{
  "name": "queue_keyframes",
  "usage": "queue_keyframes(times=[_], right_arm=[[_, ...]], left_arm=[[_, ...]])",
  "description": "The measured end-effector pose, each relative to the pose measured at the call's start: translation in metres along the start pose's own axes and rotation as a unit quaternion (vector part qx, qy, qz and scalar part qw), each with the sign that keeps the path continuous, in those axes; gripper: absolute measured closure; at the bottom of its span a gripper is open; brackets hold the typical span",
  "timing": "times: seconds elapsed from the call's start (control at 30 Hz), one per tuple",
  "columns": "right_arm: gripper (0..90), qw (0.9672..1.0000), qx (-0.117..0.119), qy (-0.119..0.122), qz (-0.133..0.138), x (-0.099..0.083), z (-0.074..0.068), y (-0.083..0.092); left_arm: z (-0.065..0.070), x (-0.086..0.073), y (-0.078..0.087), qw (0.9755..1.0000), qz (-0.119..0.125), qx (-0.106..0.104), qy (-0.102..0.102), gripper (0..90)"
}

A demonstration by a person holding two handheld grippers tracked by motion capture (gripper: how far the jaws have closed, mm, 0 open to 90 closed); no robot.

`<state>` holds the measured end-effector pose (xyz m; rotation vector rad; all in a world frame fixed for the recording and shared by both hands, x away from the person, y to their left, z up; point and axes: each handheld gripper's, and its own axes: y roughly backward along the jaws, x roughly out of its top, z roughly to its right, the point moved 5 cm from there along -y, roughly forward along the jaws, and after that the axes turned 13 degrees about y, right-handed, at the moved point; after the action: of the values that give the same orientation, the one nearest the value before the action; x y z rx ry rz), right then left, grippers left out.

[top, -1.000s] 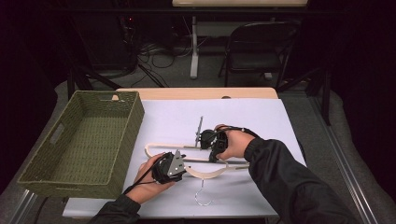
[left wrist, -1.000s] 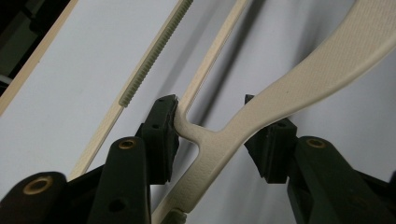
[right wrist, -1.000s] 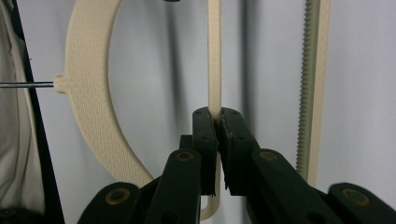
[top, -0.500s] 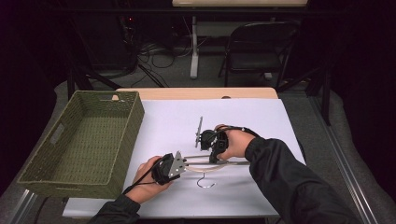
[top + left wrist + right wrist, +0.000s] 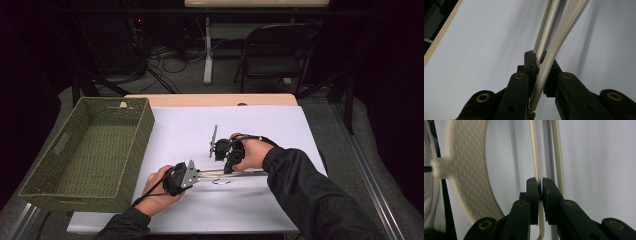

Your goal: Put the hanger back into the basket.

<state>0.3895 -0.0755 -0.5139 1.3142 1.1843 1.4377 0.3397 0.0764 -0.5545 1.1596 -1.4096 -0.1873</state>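
Note:
A white plastic clothes hanger [image 5: 232, 173] is held edge-on just above the white table sheet, so it shows as a thin line between both hands. Its wire hook [image 5: 222, 181] hangs beneath it. My left gripper [image 5: 194, 175] is shut on the hanger's left end; in the left gripper view two textured strips of the hanger [image 5: 549, 50] run out of my left gripper [image 5: 540, 66]. My right gripper [image 5: 229, 166] is shut on it from the far side. In the right gripper view, my right gripper [image 5: 540, 185] pinches a thin bar [image 5: 534, 150], with the hanger's broad curved arm [image 5: 466, 170] at left.
A green woven basket [image 5: 142, 130] stands at the table's left. A thin grey stick [image 5: 214, 141] stands upright just left of my right hand. The white sheet [image 5: 280, 130] covers the table; a folding chair [image 5: 272, 55] and cables lie beyond the far edge.
The hanger lay flat on the sheet a second ago; it has been tipped up on edge. My left gripper has shifted slightly right. The right hand has barely moved.

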Motion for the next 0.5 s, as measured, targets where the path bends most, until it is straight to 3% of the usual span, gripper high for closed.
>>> queue_keyframes(times=[0.03,0.07,0.23,0.33,0.43,0.5], right_arm=[[79.1,0.9998,-0.013,-0.006,0.014,-0.001,0.002,0.005],[79.1,0.9998,-0.013,-0.006,0.014,-0.001,0.002,0.005],[66.7,0.9971,-0.063,-0.02,0.037,-0.011,0.008,0.023],[63.4,0.996,-0.073,-0.025,0.044,-0.015,0.008,0.028],[56.5,0.9937,-0.097,-0.026,0.051,-0.021,0.008,0.036],[53.8,0.9923,-0.11,-0.022,0.051,-0.024,0.009,0.04]], left_arm=[[0.001,-0.001,-0.002,0.9999,-0.009,0.001,-0.009,84.6],[0.001,-0.001,-0.002,0.9999,-0.009,0.001,-0.009,84.6],[0.0,0.0,-0.003,0.9998,-0.014,-0.005,-0.011,85.0],[0.0,0.001,-0.003,0.9997,-0.015,-0.006,-0.016,85.4],[0.001,0.001,-0.002,0.9993,-0.017,0.006,-0.032,85.9],[0.001,0.0,-0.001,0.9992,-0.019,0.011,-0.032,86.3]])
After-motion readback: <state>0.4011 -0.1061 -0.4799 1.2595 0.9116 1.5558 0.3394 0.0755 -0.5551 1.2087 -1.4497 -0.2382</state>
